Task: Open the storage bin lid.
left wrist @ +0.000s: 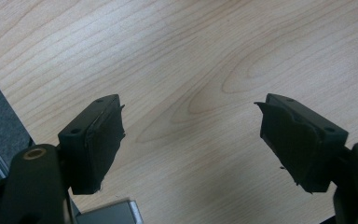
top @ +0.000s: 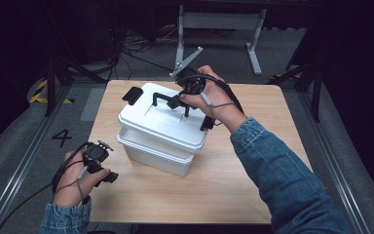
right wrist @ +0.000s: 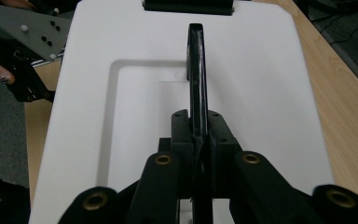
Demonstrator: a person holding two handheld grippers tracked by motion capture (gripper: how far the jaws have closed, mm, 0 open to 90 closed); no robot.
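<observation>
My right gripper [right wrist: 199, 140] clamps the black handle [right wrist: 196, 70] on the white box's lid [top: 161, 122]; my left gripper [left wrist: 191, 140] hangs released over the desk [left wrist: 205, 56].

Counter [left wrist: 205, 56] is pale wood grain, looks smooth and matt. The box lid [right wrist: 261, 70] is white plastic, slightly glossy, and its handle [right wrist: 196, 70] is shiny black plastic

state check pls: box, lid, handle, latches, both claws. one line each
white box: upright on the table, lid lifted clear of its rim
lid: raised, tilted
black handle: upright, clamped
far latch: undone
left claw: open, holding nothing, over bare table
right claw: shut on the handle
</observation>
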